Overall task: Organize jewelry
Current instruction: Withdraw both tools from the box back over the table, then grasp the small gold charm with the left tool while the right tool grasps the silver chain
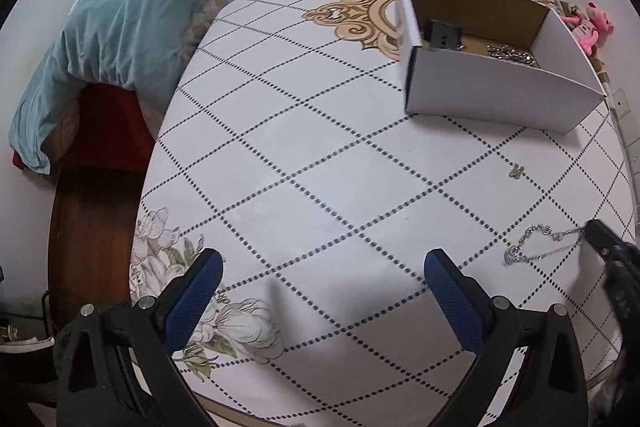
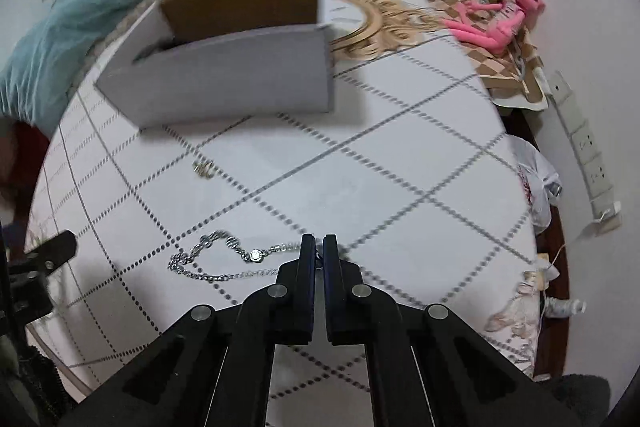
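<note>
A silver chain necklace lies on the white checked tablecloth. My right gripper is shut on one end of it, and the rest trails to the left on the cloth. The necklace also shows in the left wrist view, with the right gripper at its right end. A small gold earring lies apart, nearer the box; it also shows in the left wrist view. An open white cardboard box holds silver jewelry and a dark item. My left gripper is open and empty above the cloth.
A bed with a teal blanket stands left of the table. A pink plush toy lies on a checked cushion at the right. A power strip runs along the right wall. The table's near edge is close below the grippers.
</note>
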The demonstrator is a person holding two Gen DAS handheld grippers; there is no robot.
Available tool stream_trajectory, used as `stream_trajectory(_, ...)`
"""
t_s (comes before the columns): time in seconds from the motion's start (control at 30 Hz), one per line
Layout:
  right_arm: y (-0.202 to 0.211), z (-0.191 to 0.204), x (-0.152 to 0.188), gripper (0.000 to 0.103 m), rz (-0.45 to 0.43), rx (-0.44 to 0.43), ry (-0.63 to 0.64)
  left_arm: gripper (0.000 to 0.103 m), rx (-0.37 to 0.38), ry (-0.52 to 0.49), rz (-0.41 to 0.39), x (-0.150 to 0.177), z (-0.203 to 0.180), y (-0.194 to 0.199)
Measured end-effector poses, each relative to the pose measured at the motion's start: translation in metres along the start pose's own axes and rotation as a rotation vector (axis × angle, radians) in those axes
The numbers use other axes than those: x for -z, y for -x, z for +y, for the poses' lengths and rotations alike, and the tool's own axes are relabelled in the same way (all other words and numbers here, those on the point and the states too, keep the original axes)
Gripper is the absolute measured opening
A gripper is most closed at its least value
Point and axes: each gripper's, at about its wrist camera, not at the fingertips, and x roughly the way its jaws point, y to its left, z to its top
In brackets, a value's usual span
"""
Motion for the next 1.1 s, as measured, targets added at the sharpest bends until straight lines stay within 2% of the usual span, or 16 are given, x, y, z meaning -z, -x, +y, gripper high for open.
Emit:
stream_trajectory(0.23,0.045,-0.037,-0.010,0.004,-0.084,-0.027,-0.117,0.102,0.095,-0.019,-0.004,-0.020,-0.032,0.000)
stream_trajectory(0.4,0.030,-0.060,-0.023,0.004,-0.071,0.010,-0.139,0.102,0.172,-0.066,-0.009,-0.035,-0.070,-0.006)
stream_trajectory(0.47,0.021,-0.066,-0.024,0.004,-0.061,0.016,-0.149,0.097,0.185,-0.088,-0.012,-0.041,-0.080,-0.010)
stream_trajectory(0.53,0.015,-0.069,-0.027,0.004,-0.053,0.022,-0.158,0.084,0.192,-0.106,-0.013,-0.043,-0.090,-0.012)
stream_trajectory(0.57,0.012,-0.072,-0.027,0.004,-0.052,0.023,-0.159,0.082,0.198,-0.117,-0.014,-0.044,-0.095,-0.013)
stream_trajectory(0.63,0.008,-0.075,-0.027,0.004,-0.049,0.027,-0.166,0.069,0.200,-0.140,-0.015,-0.046,-0.103,-0.016)
stream_trajectory(0.67,0.006,-0.077,-0.027,0.004,-0.047,0.028,-0.170,0.067,0.201,-0.147,-0.015,-0.047,-0.105,-0.018)
stream_trajectory(0.73,0.004,-0.079,-0.027,0.004,-0.047,0.029,-0.178,0.054,0.200,-0.164,-0.014,-0.048,-0.109,-0.022)
stream_trajectory(0.77,0.003,-0.080,-0.027,0.004,-0.046,0.030,-0.181,0.050,0.201,-0.166,-0.012,-0.050,-0.108,-0.025)
stream_trajectory(0.83,0.002,-0.082,-0.027,0.004,-0.044,0.028,-0.186,0.036,0.209,-0.171,-0.008,-0.050,-0.111,-0.028)
stream_trajectory(0.97,-0.002,-0.083,-0.026,0.004,-0.039,0.029,-0.189,0.022,0.220,-0.179,-0.027,-0.052,-0.117,-0.028)
stream_trajectory(1.03,-0.003,-0.085,-0.026,0.004,-0.037,0.029,-0.194,0.007,0.230,-0.188,-0.034,-0.052,-0.120,-0.027)
stream_trajectory(1.1,-0.002,-0.085,-0.025,0.004,-0.038,0.027,-0.196,0.006,0.235,-0.192,-0.039,-0.050,-0.119,-0.026)
